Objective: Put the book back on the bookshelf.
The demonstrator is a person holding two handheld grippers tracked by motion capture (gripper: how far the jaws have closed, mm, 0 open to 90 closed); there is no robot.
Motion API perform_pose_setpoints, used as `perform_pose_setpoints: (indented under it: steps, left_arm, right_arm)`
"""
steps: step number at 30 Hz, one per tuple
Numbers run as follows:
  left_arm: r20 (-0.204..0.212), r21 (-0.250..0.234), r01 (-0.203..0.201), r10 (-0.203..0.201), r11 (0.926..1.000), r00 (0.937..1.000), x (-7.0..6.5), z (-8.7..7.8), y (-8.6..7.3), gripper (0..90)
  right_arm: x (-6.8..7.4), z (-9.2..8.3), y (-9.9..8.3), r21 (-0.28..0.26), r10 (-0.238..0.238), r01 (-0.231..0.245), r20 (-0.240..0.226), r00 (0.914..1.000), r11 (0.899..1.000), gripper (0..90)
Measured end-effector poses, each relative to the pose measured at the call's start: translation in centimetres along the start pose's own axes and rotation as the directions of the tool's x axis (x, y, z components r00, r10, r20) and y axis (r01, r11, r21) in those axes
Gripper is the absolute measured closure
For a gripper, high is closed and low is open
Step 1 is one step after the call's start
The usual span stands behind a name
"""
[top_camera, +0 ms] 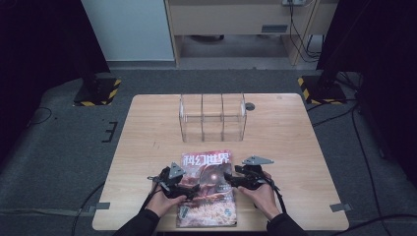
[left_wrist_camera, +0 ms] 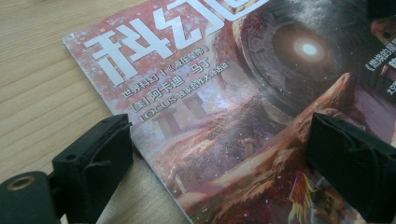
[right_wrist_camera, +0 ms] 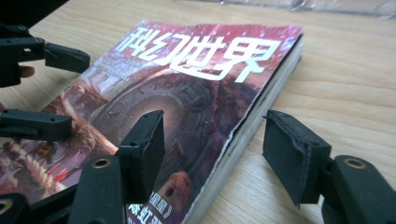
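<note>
magazine with a glossy red-and-brown cover and large white chinese title characters [top_camera: 206,189] lies flat on the pale wooden table [top_camera: 147,147], at the near edge around 6 o'clock of the tabletop, its title end pointing toward 12 o'clock. the left gripper [top_camera: 189,189] sits at the magazine's 9 o'clock edge with its black jaws wide apart, one over the bare wood and one over the cover; in the left gripper view [left_wrist_camera: 217,154] the left edge of the magazine runs between them and neither pad presses on it. the right gripper [top_camera: 227,181] is at the 3 o'clock edge, jaws likewise apart; in the right gripper view [right_wrist_camera: 212,149] one jaw hangs over the cover and the other over the table, the thick page edge between them, unpinched. a clear plastic three-compartment box [top_camera: 212,118] stands at 12 o'clock from the magazine, well apart.
</note>
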State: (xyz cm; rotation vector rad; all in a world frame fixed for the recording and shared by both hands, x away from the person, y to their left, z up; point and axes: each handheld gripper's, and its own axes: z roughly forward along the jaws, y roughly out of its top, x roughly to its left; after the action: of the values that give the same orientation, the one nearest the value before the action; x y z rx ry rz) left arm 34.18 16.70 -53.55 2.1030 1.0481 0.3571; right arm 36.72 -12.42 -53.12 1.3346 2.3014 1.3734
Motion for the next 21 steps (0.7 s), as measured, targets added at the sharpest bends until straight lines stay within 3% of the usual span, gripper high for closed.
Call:
perform_pose_setpoints:
  steps: [7,13,18,21]
  left_arm:
    - [0.0,0.0,-0.001,0.001,1.0,1.0,0.0,0.0,0.0,6.4]
    - [0.0,0.001,-0.001,0.001,1.0,1.0,0.0,0.0,0.0,6.3]
    - [0.001,0.001,-0.003,0.003,1.0,1.0,0.0,0.0,0.0,6.3]
    - [0.003,0.001,-0.002,0.002,1.0,1.0,0.0,0.0,0.0,6.3]
  right_arm:
    - [0.6,1.1,-0.3,0.025,-0.011,0.012,-0.007,0.9999,1.0,36.4]
    - [0.5,0.1,0.1,-0.057,0.045,-0.049,-0.064,0.9969,0.997,42.9]
    - [1.3,-0.3,0.6,-0.114,0.021,-0.035,-0.125,0.992,0.993,41.5]
    - [1.3,-0.3,0.5,-0.118,0.022,-0.038,-0.136,0.9905,0.992,40.9]
